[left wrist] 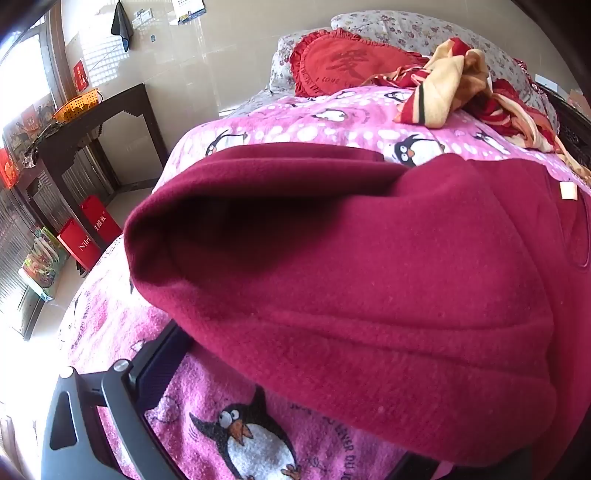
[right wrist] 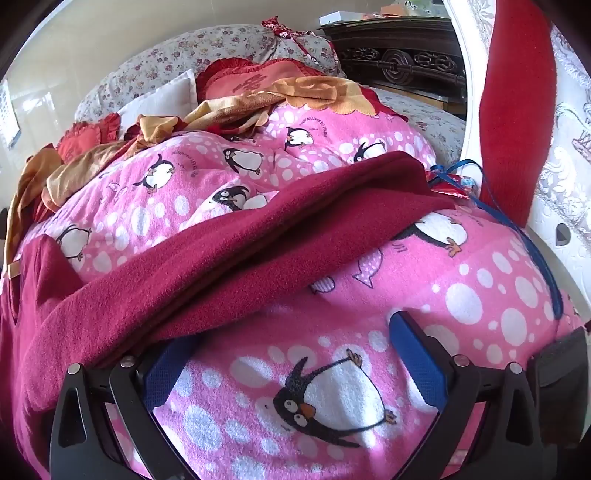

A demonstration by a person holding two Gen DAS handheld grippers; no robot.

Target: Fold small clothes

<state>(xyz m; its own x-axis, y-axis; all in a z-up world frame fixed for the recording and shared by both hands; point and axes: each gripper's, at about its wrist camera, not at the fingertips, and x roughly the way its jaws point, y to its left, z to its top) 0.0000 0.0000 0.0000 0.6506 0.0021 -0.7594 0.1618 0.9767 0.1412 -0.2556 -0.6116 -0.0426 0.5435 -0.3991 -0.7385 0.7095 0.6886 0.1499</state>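
A maroon fleece garment (left wrist: 369,258) lies spread on the pink penguin blanket (left wrist: 229,413), with its near part folded over in a thick roll. My left gripper (left wrist: 295,354) stands open; its left finger (left wrist: 159,369) shows a blue pad, and the tip runs under the garment's edge. The cloth hides the right finger. In the right wrist view the same garment (right wrist: 221,258) stretches from the left up to the middle right. My right gripper (right wrist: 291,354) is open over bare blanket (right wrist: 480,295), its left fingertip (right wrist: 173,362) tucked just under the garment's hem.
A red heart cushion (left wrist: 343,62), floral pillows (left wrist: 413,29) and a bunched red-and-cream blanket (left wrist: 454,81) lie at the bed's head. A dark wooden side table (left wrist: 92,122) and red gift bags (left wrist: 85,236) stand at left. White carved furniture with red cloth (right wrist: 517,110) stands at right.
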